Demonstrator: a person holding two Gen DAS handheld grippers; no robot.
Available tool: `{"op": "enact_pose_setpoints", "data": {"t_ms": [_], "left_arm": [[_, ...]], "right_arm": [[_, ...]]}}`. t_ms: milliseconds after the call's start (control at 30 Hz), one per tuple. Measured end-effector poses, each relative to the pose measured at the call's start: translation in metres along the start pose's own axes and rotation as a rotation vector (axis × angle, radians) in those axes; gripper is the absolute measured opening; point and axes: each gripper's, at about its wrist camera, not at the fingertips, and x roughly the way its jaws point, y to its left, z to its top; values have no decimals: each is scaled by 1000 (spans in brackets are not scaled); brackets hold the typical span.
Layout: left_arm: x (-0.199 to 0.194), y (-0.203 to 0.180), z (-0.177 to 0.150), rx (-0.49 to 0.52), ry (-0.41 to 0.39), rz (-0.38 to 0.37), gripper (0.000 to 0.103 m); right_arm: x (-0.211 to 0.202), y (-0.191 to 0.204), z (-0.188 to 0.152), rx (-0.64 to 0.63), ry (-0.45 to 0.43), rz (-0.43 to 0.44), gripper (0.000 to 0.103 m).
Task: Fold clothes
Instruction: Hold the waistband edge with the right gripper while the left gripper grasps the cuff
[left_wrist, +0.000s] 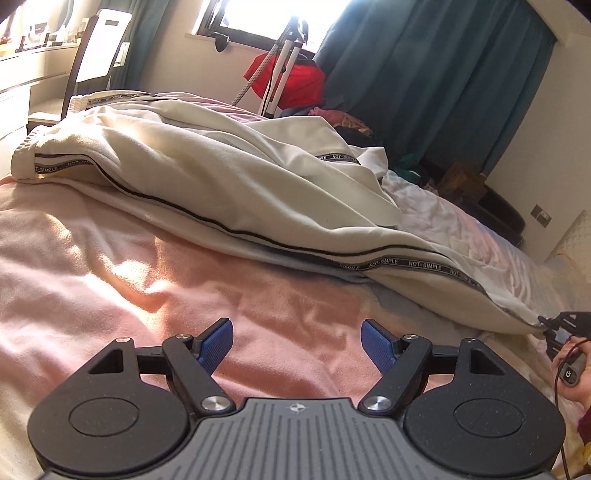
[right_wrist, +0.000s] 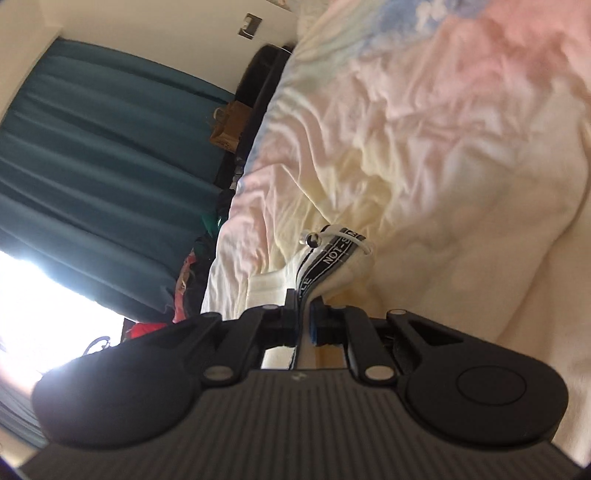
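Pink fleece blanket (left_wrist: 122, 266) is covering the near half of the bed; a crumpled pastel sheet (right_wrist: 424, 122) is lying over the far part. Teal curtains (left_wrist: 436, 74) are hanging along the wall beside a bright window (left_wrist: 280, 14).

Cream track pants (left_wrist: 207, 166) are lying stretched across the bed, loosely bunched, waistband at the far left end, one leg running toward the right edge of the left wrist view. A black side stripe on the pants is reading "NOT-SIMPLE", repeated along the seam. A white tripod (left_wrist: 280, 66) is standing behind the bed in front of a red garment (left_wrist: 299, 81).

Left gripper (left_wrist: 297, 343) is hovering over the blanket, near but clear of the pants, blue pads (left_wrist: 216, 347) standing well apart with nothing between them.

Right gripper (right_wrist: 304, 317) is pinching the cuff end of the pant leg (right_wrist: 325, 269), jaws together on the fabric; the tape there is showing "NOT-S". A white drawstring with a metal tip (right_wrist: 310, 240) is lying across the cuff.
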Motion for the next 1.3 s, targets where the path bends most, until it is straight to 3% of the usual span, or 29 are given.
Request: {"op": "enact_pose_setpoints", "data": {"t_ms": [200,267,333,367,467,567,667,767,967,1100,1233,1300], "left_arm": [[-9,5,3,-40,-15,-9,78],[-11,7,4,-61,-17,-10,78],[-11,12,5,-91,-16,-15,79],[-11,15,6,-107,-14,-17,79],[-10,25,7,-170,-6,-13,79],[-9,36,7,-229,1,3,79],[-8,47,7,-297,5,5,80],[-9,63,13,-375,-16,10,80],[-4,125,62,-629,-101,50,81],[7,188,88,-897,-165,120,80],[15,227,114,-981,-240,211,70],[18,234,127,-992,-268,192,72]], "right_arm": [[-1,-11,-1,106,74,24,14],[1,-16,0,123,100,10,29],[2,-21,0,142,116,10,59],[1,-23,0,153,115,20,61],[2,-23,1,161,138,61,61],[6,-16,1,94,154,24,60],[14,-10,-2,17,185,-22,49],[21,-7,-4,-43,185,-61,10],[14,28,0,-189,35,-12,8],[13,30,1,-208,15,-12,8],[11,22,3,-158,22,-16,8],[10,20,3,-149,21,-14,8]]}}
